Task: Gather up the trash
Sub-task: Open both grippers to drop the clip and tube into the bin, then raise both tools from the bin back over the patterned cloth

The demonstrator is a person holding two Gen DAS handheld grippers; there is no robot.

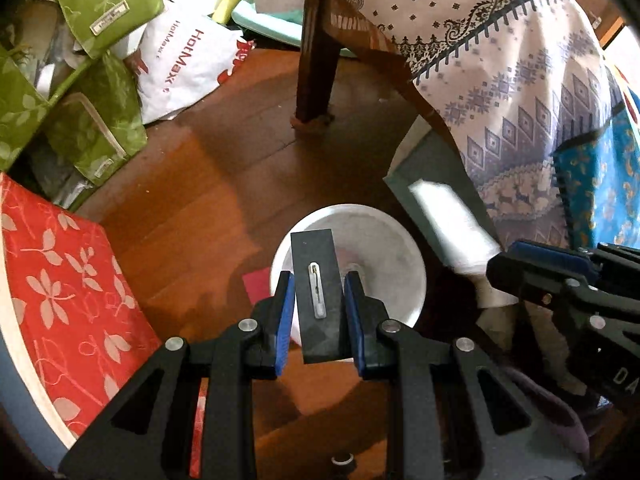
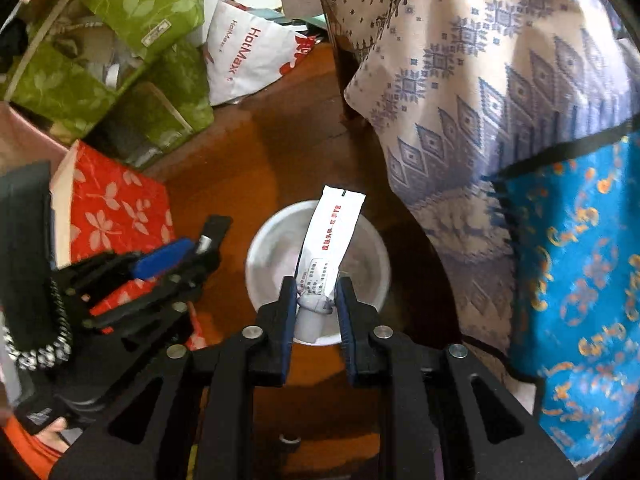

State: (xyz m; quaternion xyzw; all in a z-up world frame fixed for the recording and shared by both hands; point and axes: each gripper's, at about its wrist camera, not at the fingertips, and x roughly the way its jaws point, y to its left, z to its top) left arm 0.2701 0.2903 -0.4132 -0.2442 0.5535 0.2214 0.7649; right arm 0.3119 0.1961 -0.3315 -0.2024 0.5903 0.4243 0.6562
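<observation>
A round white bin (image 1: 384, 264) (image 2: 272, 248) stands on the wooden floor, and both grippers point down at it. My left gripper (image 1: 319, 292) is shut on a dark grey card (image 1: 316, 280) with a small clear strip stuck to it; the card hangs over the bin's left part. My right gripper (image 2: 317, 300) is shut on the neck of a white tube (image 2: 332, 232) with red print, whose flat end reaches over the bin. In the left wrist view the right gripper (image 1: 540, 264) and the blurred tube (image 1: 452, 220) sit right of the bin. The left gripper (image 2: 172, 256) shows at the left.
Green leaf-print fabric boxes (image 1: 100, 8) and a red floral box (image 1: 60, 280) crowd the left. A white HotMax bag (image 1: 188, 64) lies behind them. A dark wooden leg (image 1: 316, 60) stands beyond the bin. Patterned cloth (image 1: 500, 80) and blue cloth (image 2: 580, 280) hang on the right.
</observation>
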